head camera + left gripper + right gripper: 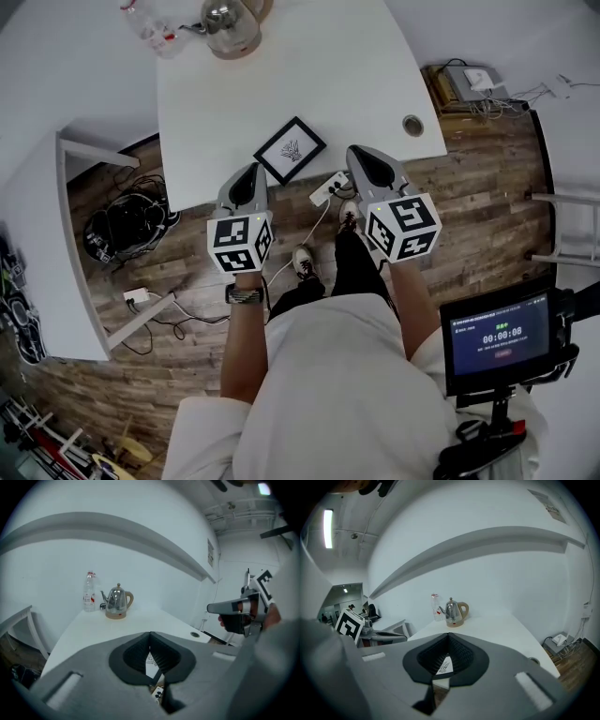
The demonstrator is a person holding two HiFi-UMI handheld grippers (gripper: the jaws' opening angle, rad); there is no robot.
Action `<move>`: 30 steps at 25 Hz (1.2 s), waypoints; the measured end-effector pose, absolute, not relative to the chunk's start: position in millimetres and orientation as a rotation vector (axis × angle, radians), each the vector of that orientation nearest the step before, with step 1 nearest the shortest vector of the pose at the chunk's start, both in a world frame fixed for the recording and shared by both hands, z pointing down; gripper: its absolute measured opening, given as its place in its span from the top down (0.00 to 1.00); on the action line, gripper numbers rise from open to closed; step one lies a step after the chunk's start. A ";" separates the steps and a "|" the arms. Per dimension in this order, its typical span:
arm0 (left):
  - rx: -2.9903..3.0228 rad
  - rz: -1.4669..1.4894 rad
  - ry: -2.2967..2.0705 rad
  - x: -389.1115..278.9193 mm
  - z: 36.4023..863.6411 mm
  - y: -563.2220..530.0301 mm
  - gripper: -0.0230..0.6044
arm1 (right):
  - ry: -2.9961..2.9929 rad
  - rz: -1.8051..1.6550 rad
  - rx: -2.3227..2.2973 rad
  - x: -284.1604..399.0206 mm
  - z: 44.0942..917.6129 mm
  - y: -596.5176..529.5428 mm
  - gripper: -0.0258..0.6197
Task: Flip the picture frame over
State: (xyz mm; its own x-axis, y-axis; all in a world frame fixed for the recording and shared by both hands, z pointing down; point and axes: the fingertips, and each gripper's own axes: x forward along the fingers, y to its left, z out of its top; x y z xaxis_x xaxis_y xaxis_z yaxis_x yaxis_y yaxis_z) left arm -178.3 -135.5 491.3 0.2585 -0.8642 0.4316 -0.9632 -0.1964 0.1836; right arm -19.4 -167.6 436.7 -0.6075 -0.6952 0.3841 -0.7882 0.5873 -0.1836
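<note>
The picture frame (291, 150), face-up on the table (328, 75), looks light, stiff and perhaps glass-fronted, best pinched at its thin rim; left claw (251, 172) and right claw (362, 156) are closed, empty.

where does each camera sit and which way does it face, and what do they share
Head view: on the person's head, facing steeply down at the white table and picture frame; forearms, shirt, legs, left gripper and right gripper show.
Left gripper view: on the left gripper, facing along its shut jaws over the table toward the kettle; right gripper at right.
Right gripper view: on the right gripper, facing along its shut jaws toward the kettle; left gripper at left.
Shared: all three show the table, kettle and picture frame.
</note>
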 end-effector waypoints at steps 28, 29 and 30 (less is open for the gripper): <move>2.615 0.261 -1.940 -156.1 233.1 -135.6 0.96 | -2.818 -0.007 1.216 -29.0 218.5 -160.1 0.96; 2.614 0.257 -1.941 -156.6 232.3 -136.1 0.96 | -2.818 -0.010 1.218 -28.9 217.7 -160.4 0.96; 2.613 0.255 -1.943 -157.1 231.8 -136.3 0.96 | -2.818 -0.012 1.218 -28.8 217.2 -160.7 0.96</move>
